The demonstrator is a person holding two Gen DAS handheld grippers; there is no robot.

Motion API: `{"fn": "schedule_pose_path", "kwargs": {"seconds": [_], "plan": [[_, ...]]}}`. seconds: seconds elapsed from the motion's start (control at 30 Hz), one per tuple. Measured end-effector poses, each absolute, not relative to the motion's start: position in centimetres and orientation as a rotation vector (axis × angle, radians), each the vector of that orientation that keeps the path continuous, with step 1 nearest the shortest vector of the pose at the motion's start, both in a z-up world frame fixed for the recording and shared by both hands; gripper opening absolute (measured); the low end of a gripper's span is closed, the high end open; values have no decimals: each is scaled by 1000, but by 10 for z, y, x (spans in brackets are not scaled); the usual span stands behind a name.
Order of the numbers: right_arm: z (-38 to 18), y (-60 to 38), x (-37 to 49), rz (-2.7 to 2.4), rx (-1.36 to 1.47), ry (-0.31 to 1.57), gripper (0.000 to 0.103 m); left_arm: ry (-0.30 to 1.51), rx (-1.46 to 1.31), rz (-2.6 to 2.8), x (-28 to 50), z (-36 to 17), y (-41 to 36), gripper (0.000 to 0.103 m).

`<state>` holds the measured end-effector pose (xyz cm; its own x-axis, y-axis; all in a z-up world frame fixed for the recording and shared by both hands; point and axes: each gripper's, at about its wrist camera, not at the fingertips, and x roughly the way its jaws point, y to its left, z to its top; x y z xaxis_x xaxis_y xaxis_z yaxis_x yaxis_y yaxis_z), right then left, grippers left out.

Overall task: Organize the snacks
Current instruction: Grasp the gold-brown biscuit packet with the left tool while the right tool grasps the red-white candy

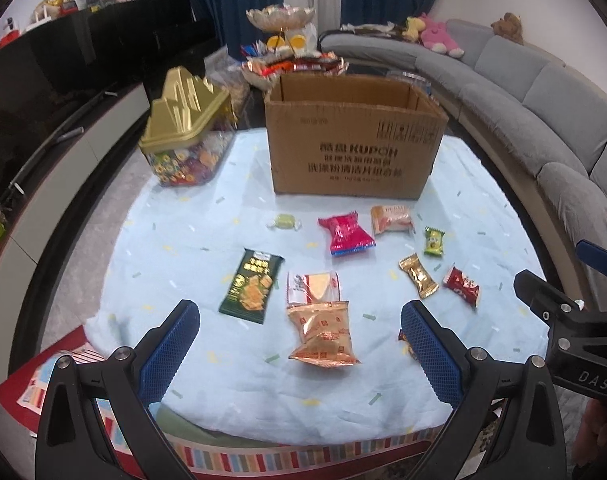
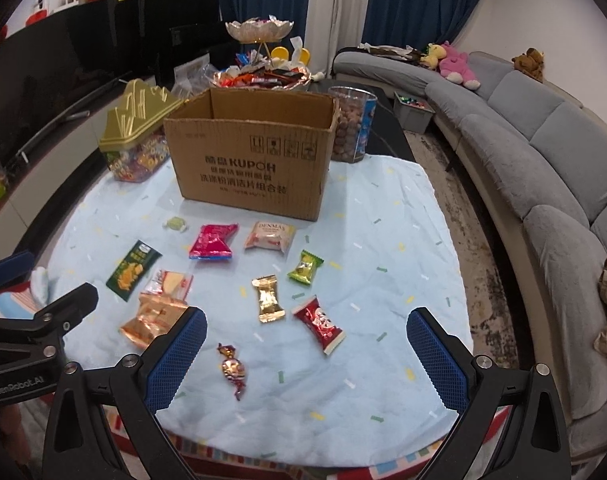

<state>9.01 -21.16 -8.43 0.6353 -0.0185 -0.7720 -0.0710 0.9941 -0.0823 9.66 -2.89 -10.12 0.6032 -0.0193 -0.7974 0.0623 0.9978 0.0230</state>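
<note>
Left wrist and right wrist views: left tongs (image 1: 299, 352) and right tongs (image 2: 305, 354) gape wide, holding nothing.

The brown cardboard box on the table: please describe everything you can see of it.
The brown cardboard box stands upright at the back of the light blue tablecloth, top open, flaps not visible. Its front carries dark printed text reading KUPOH and handling symbols. What shows of its inside looks empty. Neither gripper touches it; the snacks lie in front, apart.

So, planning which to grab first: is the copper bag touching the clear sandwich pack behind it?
Touching. In the left wrist view the copper bag overlaps the sandwich pack's near edge, no cloth between.
</note>
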Motion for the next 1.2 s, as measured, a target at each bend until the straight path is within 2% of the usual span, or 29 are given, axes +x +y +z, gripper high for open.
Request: {"fn": "schedule_pose_path", "kwargs": {"seconds": [0.23, 0.63, 0.97, 1.07, 1.2], "plan": [[-104, -217, 109, 53, -127, 922, 100, 988, 46, -28, 116, -125, -41, 101], [-143, -222, 137, 130, -182, 1016, 94, 1155, 59, -16, 139, -171, -55, 93], [-182, -227, 162, 188, -209, 1151, 80, 1290, 67, -9, 155, -209, -62, 83], [-190, -226, 168, 203, -223, 1177, 73, 1316, 74, -9, 157, -217, -63, 78], [-199, -226, 175, 216, -224, 1206, 70, 1354, 75, -8, 159, -228, -64, 72]]}}
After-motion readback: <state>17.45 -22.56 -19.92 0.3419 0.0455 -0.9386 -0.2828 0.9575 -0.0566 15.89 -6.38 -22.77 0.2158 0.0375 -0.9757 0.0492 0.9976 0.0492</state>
